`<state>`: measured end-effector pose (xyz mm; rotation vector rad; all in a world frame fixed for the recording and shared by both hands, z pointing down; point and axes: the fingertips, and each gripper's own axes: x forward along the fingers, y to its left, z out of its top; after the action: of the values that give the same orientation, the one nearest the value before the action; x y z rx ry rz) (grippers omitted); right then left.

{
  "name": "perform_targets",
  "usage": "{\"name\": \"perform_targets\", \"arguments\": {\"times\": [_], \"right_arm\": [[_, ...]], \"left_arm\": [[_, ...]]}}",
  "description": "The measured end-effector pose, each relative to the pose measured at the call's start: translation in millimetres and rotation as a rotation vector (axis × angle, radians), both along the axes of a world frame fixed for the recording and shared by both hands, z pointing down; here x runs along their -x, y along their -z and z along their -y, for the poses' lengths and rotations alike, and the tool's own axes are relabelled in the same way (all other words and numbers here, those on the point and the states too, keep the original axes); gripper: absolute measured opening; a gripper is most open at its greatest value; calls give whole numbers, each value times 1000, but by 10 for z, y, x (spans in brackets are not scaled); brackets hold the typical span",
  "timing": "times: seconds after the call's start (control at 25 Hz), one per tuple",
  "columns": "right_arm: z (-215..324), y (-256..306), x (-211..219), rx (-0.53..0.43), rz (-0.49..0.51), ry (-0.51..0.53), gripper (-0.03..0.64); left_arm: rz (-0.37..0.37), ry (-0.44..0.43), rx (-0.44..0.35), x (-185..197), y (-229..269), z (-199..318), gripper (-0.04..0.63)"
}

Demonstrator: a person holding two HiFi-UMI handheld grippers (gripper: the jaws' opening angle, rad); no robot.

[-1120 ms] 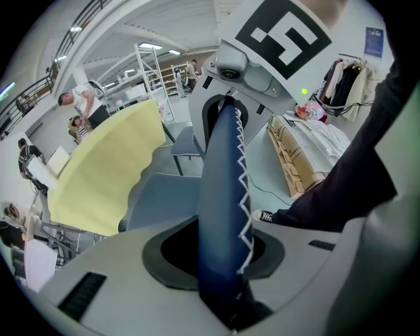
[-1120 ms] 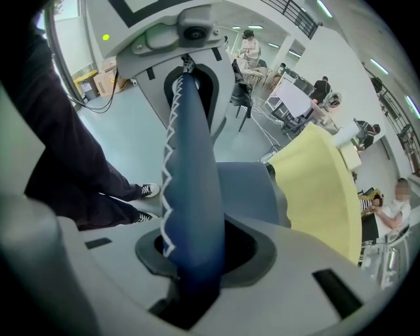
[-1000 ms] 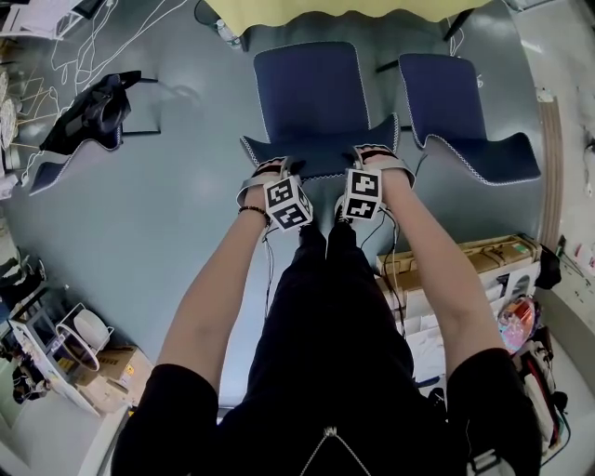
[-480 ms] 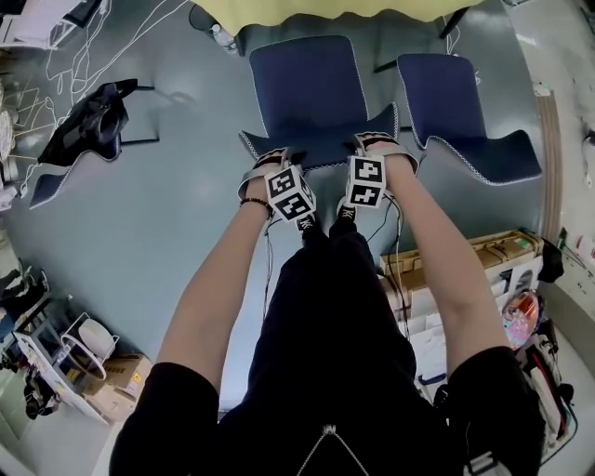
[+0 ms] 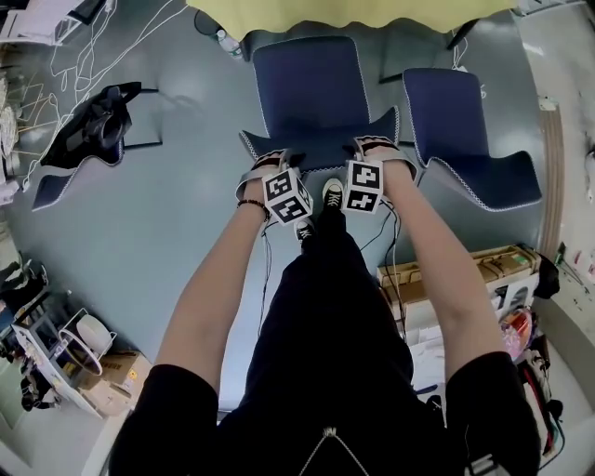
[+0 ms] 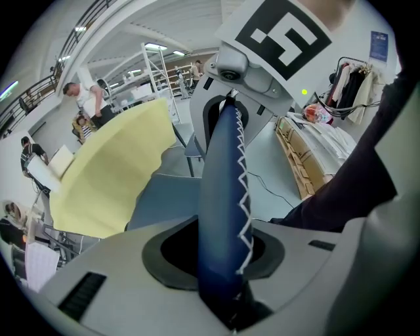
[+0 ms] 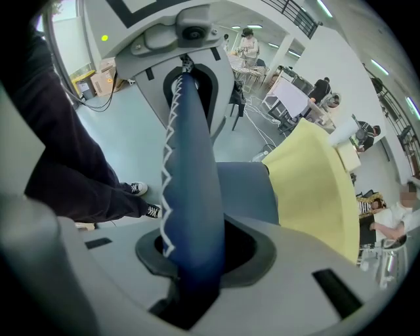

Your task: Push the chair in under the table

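I had the left tool (image 5: 274,172) and the right tool (image 5: 370,158) clamped on the chair backrest (image 5: 321,149) — two grips to steer it squarely under the yellow desk (image 5: 353,11).

I see a second blue chair (image 5: 451,112) right of my right claw (image 5: 376,147), cardboard boxes (image 5: 465,265) behind it. Well left of the left claw (image 5: 270,165), a dark chair (image 5: 88,125) lies tipped.

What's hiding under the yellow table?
A dark leg pokes out from under the yellow table. The blue chair seat just reaches its edge. The tabletop covers everything else.
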<state>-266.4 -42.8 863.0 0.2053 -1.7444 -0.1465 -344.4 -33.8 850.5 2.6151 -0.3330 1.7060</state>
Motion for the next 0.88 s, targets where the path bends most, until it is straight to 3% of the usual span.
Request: {"name": "perform_targets", "arguments": {"times": [0.88], "right_arm": [[1087, 6, -2, -16, 3, 33, 112]], "left_arm": [[-3, 40, 2, -9, -5, 1053, 106]]}}
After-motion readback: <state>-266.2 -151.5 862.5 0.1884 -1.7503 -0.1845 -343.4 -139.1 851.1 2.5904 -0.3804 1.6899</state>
